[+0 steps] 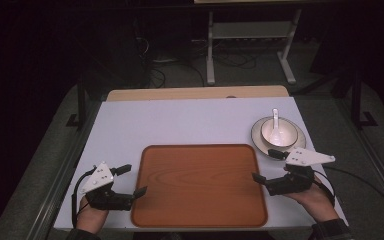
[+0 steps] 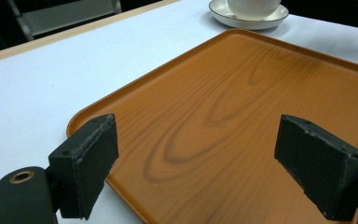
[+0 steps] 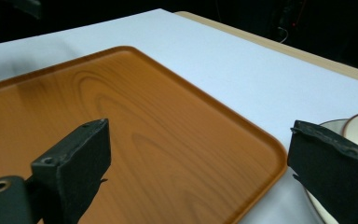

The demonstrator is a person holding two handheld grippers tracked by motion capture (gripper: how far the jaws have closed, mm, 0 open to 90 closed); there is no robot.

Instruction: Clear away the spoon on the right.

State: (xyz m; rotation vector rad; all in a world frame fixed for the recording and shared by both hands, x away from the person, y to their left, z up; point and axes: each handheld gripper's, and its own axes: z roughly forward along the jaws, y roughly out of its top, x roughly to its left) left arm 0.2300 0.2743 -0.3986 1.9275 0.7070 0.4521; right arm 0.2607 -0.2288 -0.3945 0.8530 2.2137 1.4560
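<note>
An orange wood-grain tray point(image 1: 200, 185) lies empty on the white table point(image 1: 180, 120), close to its near edge. At the back right a white bowl point(image 1: 279, 132) with a white spoon point(image 1: 275, 122) in it stands on a saucer point(image 1: 260, 142). My left gripper point(image 1: 134, 180) sits at the tray's left edge, open, with nothing between its jaws. My right gripper point(image 1: 266, 165) sits at the tray's right edge just in front of the saucer, open and empty too. The left gripper view has its jaws point(image 2: 204, 163) wide over the tray point(image 2: 242, 116); the right gripper point(image 3: 203, 172) straddles the tray corner point(image 3: 261, 154).
A wooden strip point(image 1: 195, 93) runs along the table's far edge. Beyond it a white metal stand point(image 1: 250, 40) and cables lie on the dark floor. The saucer point(image 3: 335, 126) shows just behind my right jaw.
</note>
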